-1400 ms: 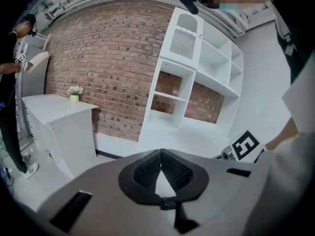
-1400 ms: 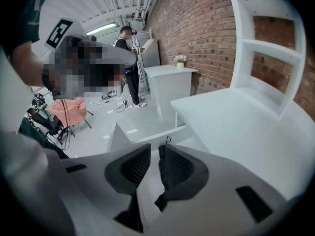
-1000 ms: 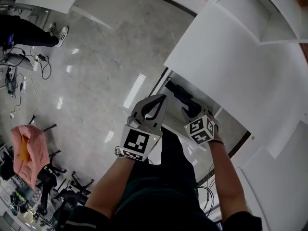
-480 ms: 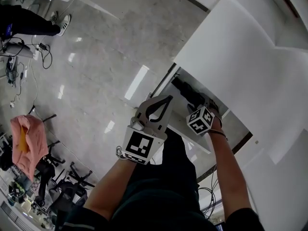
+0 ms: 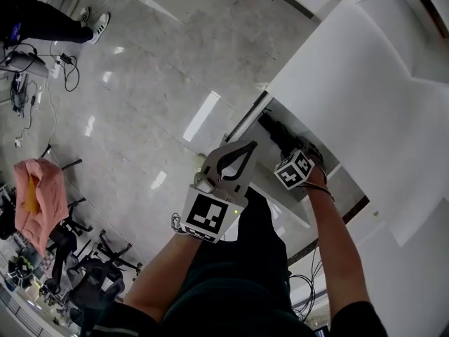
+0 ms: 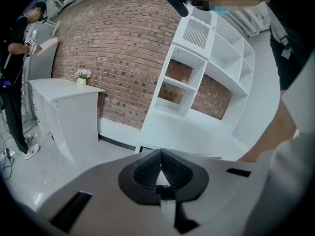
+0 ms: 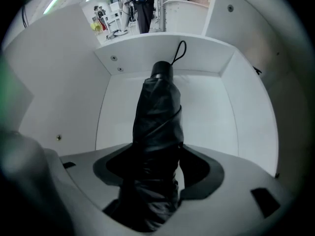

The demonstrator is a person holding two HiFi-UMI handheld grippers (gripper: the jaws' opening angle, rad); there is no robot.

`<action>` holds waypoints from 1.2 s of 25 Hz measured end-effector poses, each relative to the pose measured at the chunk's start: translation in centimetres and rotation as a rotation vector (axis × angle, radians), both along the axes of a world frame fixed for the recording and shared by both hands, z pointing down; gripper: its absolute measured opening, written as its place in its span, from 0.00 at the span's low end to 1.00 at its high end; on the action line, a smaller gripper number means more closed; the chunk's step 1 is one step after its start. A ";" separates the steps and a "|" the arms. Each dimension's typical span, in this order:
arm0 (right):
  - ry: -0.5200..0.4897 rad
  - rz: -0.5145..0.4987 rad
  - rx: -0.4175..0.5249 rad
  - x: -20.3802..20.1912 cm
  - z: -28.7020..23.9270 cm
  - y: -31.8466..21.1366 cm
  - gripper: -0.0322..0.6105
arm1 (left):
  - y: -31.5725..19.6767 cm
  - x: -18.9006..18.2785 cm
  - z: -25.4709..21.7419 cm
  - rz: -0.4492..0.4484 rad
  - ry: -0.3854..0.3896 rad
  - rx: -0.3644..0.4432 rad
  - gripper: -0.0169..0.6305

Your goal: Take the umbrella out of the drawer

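Note:
A folded black umbrella with a wrist loop lies along the floor of the open white drawer. In the head view the umbrella shows as a dark shape in the drawer below the cabinet top. My right gripper points straight down into the drawer. Its jaws stand wide on either side of the umbrella's near end, with dark gaps beside the fabric. My right gripper is mostly hidden behind its marker cube. My left gripper hovers beside the drawer, shut and empty, as does the left gripper in its own view.
The white cabinet top overhangs the drawer's back. On the grey floor stand a person in dark clothes, cables, and office chairs with a pink cloth. White shelving and a counter with a flower pot line a brick wall.
My right gripper has sunk into the drawer, down over the umbrella. The left gripper has kept its place beside the drawer.

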State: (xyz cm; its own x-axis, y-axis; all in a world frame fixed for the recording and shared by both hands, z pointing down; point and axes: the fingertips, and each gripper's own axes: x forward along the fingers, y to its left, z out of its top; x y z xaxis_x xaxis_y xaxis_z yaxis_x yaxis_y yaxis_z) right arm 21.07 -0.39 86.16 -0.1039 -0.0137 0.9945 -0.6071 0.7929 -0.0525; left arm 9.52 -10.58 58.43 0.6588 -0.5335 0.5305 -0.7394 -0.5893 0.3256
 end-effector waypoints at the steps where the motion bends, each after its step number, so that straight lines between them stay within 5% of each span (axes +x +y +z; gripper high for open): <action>1: 0.023 -0.018 -0.002 0.1 0.6 0.1 0.47 | 0.0 -0.2 0.0 -0.003 0.000 -0.001 0.04; 17: -0.060 -0.006 -0.030 -0.9 -0.8 1.6 0.37 | 0.5 -2.0 -0.9 -0.019 -0.004 0.016 0.04; 30: -0.187 0.113 0.149 -2.3 -10.8 0.6 0.37 | 1.1 -3.4 -5.0 -0.041 0.045 0.056 0.04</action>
